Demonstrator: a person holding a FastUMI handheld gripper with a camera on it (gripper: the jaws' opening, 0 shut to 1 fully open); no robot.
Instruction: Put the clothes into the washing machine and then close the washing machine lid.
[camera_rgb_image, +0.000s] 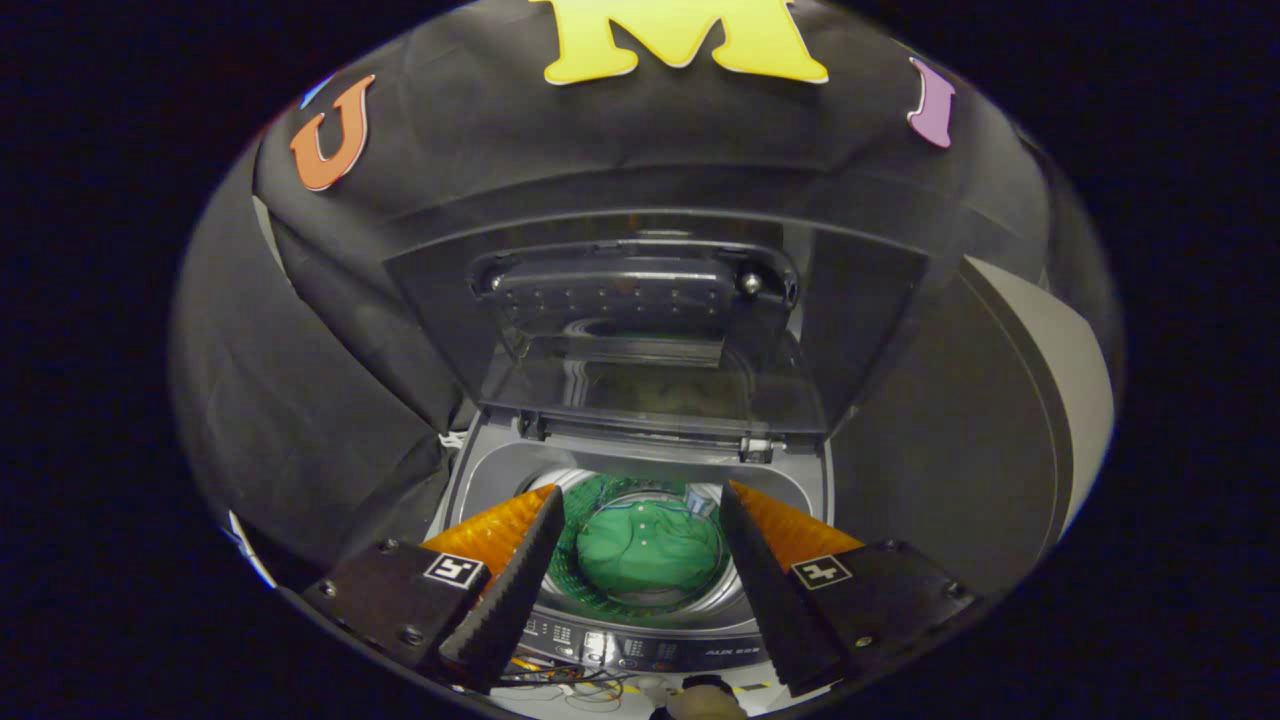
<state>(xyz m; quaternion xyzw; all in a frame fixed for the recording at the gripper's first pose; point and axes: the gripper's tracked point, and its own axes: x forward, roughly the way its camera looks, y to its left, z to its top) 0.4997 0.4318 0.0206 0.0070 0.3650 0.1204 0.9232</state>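
Below, the claw (640, 520) stands wide apart and holds nothing, hanging over the front of a top-loading washing machine (480, 470). Between its two fingers (515, 580) the round steel drum (570, 590) shows, and in the drum lies a green piece of clothing (640, 550), bunched up, with a few small pale buttons on it. Neither finger touches the cloth or the drum's rim. The washing machine lid (650, 320) is up, tilted back beyond the fingers, hinged at the machine's rear edge; its clear window mirrors the drum opening. Its dark handle part (620, 285) sits near the top of the raised lid. Just under the fingers runs the control panel (640, 650) along the machine's front edge, and below that some thin wires (560, 685) lie on a pale floor. A grey panel (1040, 400) stands to the right of the machine.
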